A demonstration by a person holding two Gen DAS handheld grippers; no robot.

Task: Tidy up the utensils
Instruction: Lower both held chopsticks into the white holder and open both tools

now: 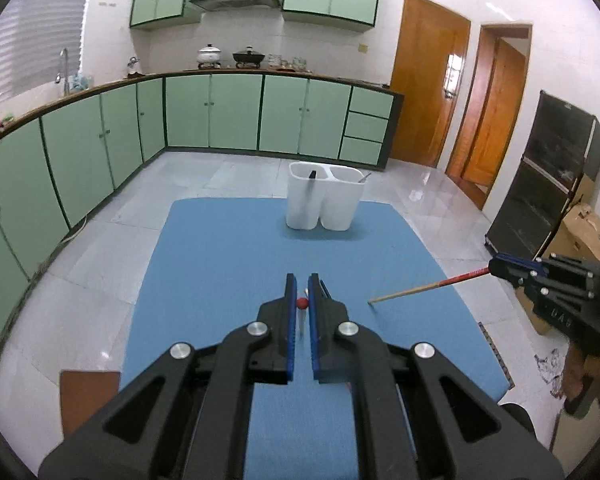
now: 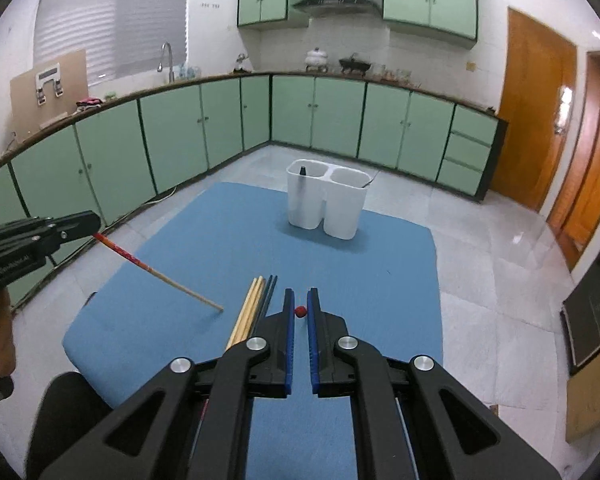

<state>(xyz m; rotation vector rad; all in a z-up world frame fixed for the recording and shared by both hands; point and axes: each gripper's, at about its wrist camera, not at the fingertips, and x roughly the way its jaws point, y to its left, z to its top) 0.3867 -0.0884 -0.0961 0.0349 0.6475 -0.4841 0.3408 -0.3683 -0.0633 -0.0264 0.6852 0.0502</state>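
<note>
Clamping one red-ended chopstick (image 1: 428,288) apiece, both tools (image 1: 302,284) (image 2: 301,298), tips slanting tableward.

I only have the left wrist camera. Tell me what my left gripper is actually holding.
Observer: In the right wrist view, the left gripper is shut on a chopstick. It is red at the gripped end and bare wood at the tip, and it slants down toward the blue mat.
Operator: Now report what is left to pick up.
Observer: Loose chopsticks, some pale wood and some dark, lie on the mat just left of the right gripper. That gripper is itself shut on a second chopstick.
</note>
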